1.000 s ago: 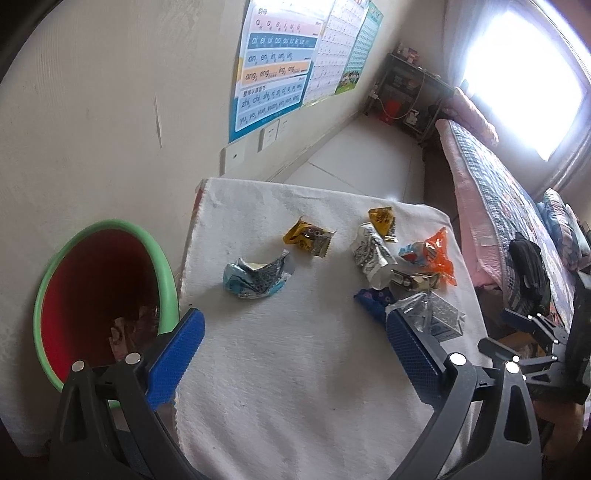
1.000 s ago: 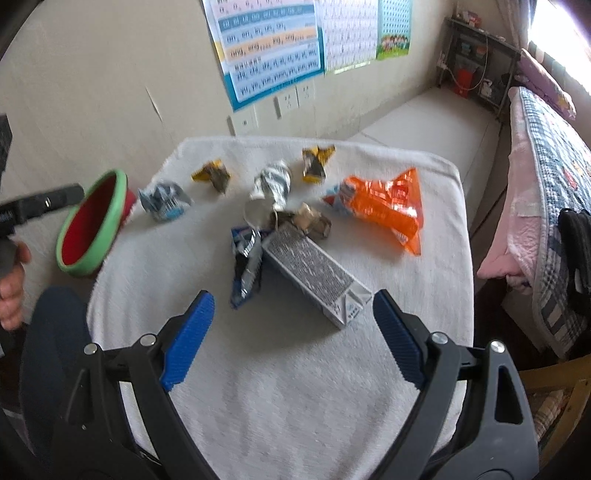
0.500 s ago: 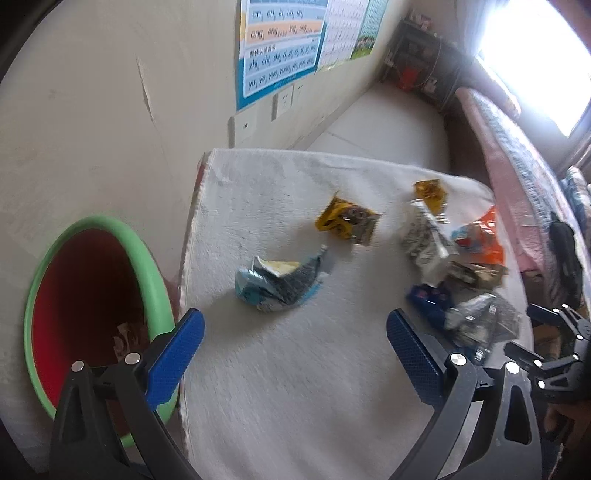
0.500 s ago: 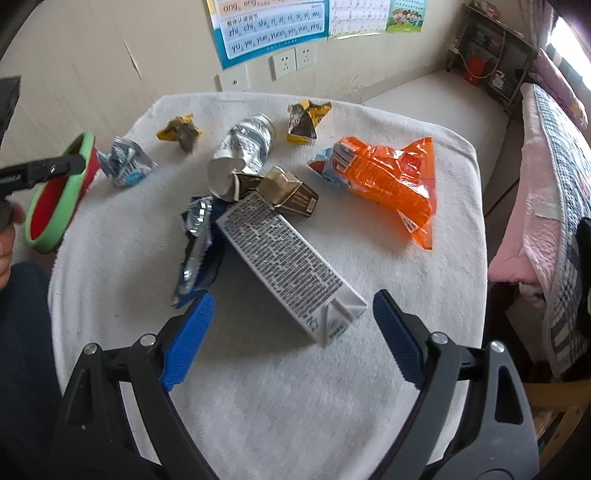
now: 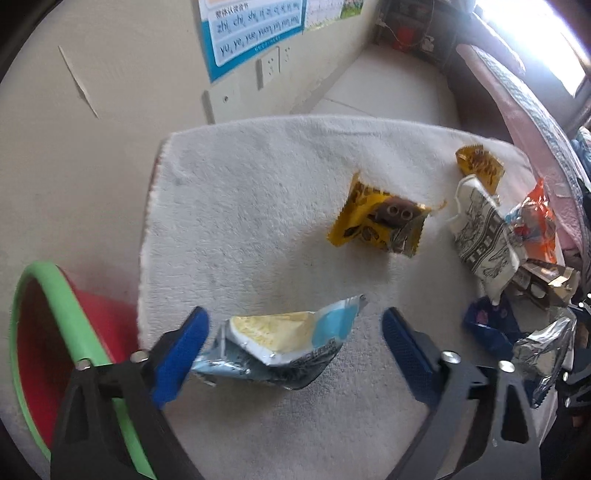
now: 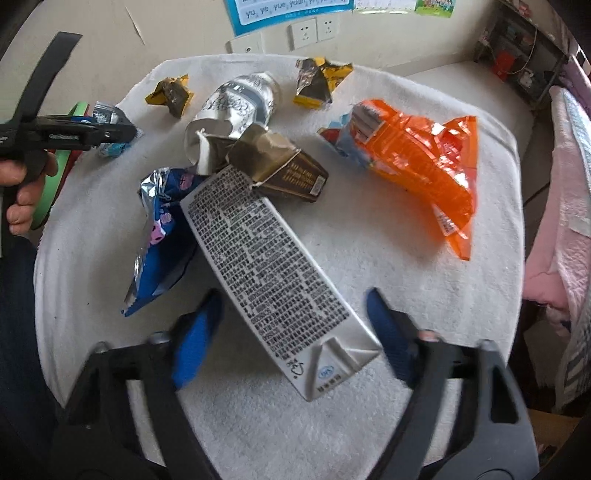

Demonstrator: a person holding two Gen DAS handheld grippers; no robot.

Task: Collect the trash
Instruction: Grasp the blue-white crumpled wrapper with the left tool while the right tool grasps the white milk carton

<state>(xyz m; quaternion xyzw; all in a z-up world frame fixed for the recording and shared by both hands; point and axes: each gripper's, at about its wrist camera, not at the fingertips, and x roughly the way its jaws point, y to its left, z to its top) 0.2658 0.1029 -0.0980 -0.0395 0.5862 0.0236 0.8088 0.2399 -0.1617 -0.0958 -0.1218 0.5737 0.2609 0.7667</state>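
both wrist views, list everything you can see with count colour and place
milk carton: 1, white with black print, near table edge, between the right fingers
light blue wrapper: 1, blue and yellow, table's left edge, between the left fingers
dark blue foil packet: 1, blue and silver, left of the carton
brown carton: 1, brown and gold, crushed, beyond the milk carton
silver pouch: 1, silver-grey, mid table
orange bag: 1, orange, right side
yellow wrappers: 2, yellow-brown, far side
bin: 1, red with green rim, left of table
white towel: 1, covers table
posters: wall
sockets: white, wall
bed: pink, right
left gripper: open
right gripper: open
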